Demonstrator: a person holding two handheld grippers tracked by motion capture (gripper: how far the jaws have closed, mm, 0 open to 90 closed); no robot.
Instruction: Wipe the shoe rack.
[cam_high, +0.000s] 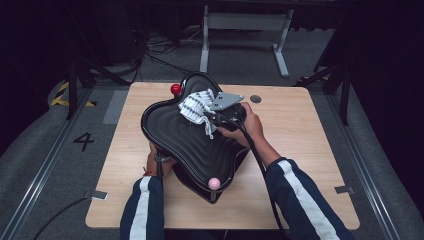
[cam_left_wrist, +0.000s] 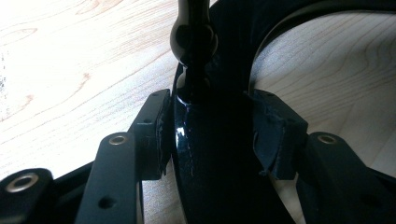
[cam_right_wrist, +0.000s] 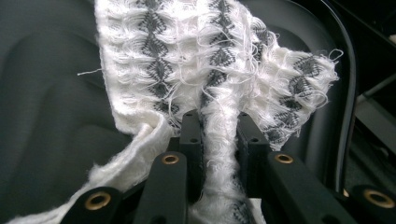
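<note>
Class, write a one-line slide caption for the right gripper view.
Hand-held gripper shut on a white-and-grey woven cloth lying over a black ribbed tray.

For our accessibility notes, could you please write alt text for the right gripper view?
The right tool is shut on a bunched fold of a white cloth with grey diamond patterning and frayed edges. The cloth lies spread over the ribbed surface of a glossy black tray, whose raised rim curves along the right side.
</note>
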